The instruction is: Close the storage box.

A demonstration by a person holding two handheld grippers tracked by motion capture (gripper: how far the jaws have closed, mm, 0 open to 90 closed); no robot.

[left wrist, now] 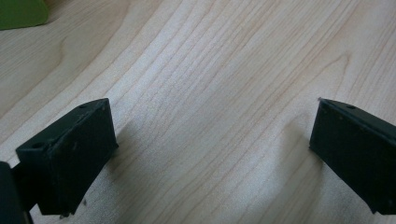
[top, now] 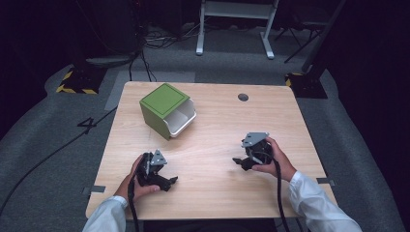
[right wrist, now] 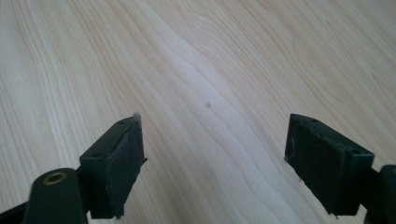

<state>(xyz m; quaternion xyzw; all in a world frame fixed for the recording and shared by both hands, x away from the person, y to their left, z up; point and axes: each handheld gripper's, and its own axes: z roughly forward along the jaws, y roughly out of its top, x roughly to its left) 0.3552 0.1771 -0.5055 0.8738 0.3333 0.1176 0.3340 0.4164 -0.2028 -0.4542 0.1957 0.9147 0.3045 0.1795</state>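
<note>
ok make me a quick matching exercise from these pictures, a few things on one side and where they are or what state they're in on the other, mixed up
Things:
1. green box
2. white drawer
3. left gripper
4. round hole

Places or states:
A. in the table top near its far edge
B. slid partway out of the box's front
C. fingers wide apart over bare wood, nothing between them
D. on the far left part of the table, turned at an angle

Pairs: 1-D, 2-B, 3-C, 4-A
</note>
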